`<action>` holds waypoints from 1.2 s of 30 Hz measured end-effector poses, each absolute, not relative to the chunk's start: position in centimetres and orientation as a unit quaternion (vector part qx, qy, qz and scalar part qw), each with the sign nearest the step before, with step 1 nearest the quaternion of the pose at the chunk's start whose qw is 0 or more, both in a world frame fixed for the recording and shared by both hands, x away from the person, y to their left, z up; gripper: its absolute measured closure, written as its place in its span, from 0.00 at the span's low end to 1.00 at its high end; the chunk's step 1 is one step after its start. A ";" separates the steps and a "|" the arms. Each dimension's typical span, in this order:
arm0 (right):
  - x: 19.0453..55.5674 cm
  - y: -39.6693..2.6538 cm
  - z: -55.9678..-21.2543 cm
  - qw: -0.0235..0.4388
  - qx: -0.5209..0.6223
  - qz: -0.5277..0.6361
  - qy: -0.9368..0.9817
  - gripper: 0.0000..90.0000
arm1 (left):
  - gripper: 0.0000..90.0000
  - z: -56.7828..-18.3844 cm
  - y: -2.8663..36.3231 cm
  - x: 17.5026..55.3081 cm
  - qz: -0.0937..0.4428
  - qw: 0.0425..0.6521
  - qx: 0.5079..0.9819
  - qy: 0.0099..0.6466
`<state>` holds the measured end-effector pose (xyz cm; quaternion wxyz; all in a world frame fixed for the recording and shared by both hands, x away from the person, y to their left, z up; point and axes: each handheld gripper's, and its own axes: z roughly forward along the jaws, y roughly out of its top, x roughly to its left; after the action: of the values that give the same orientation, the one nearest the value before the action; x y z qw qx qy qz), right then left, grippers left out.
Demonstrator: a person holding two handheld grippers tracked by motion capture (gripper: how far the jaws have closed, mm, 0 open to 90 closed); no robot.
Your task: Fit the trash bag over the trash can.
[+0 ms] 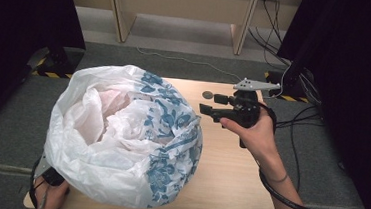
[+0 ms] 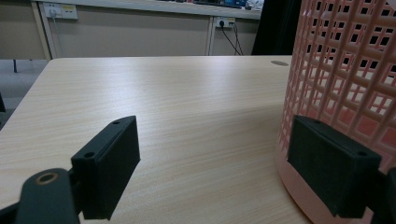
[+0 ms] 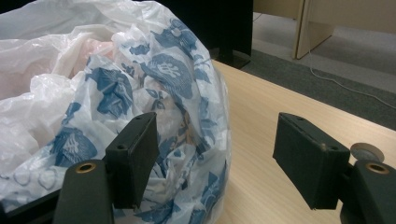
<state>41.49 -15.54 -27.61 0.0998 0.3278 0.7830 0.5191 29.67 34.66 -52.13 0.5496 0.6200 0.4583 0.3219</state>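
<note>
A pale wooden surface (image 1: 228, 178) is seen from above, standing on grey carpet, with black curtains at both sides and light wooden furniture legs at the far end of the room. Cables are trailed over the floor at the far right.

At the near left corner the left tongs (image 1: 49, 179) are held low by a hand, mostly hidden under the bag (image 1: 120, 139). One bag is counted: white plastic with a blue flower print, puffed up and open at the top, set on the left half of the surface. The right tongs (image 1: 208, 109) are held in a hand at the middle right, pointed left toward the bag and just short of it.

In the left gripper view, a pink lattice basket (image 2: 345, 70) is shown, which is covered by the bag in the high view. The left tongs (image 2: 224, 163) are spread apart there, the right jaw against the basket's wall, nothing clamped.

In the right gripper view, the right tongs (image 3: 219, 154) are wide apart, with the bag's blue-printed side just beyond the left jaw.

One small round disc (image 1: 208, 94) is set in the surface at the far side.
</note>
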 end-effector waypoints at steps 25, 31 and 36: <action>41.4 -18.7 -31.4 0.089 0.367 0.513 0.771 0.35 | 0.18 -52.1 34.7 29.7 0.322 0.550 0.619 0.459; 41.3 -19.2 -32.2 0.089 0.375 0.512 0.768 0.35 | 0.18 -52.1 34.7 29.7 0.322 0.550 0.619 0.458; 41.3 -19.6 -33.0 0.087 0.381 0.510 0.766 0.35 | 0.18 -52.1 34.7 29.7 0.322 0.550 0.620 0.458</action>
<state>41.32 -19.63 -32.99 0.0869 0.3814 0.7659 0.5102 29.66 34.69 -52.14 0.5499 0.6195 0.4581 0.3223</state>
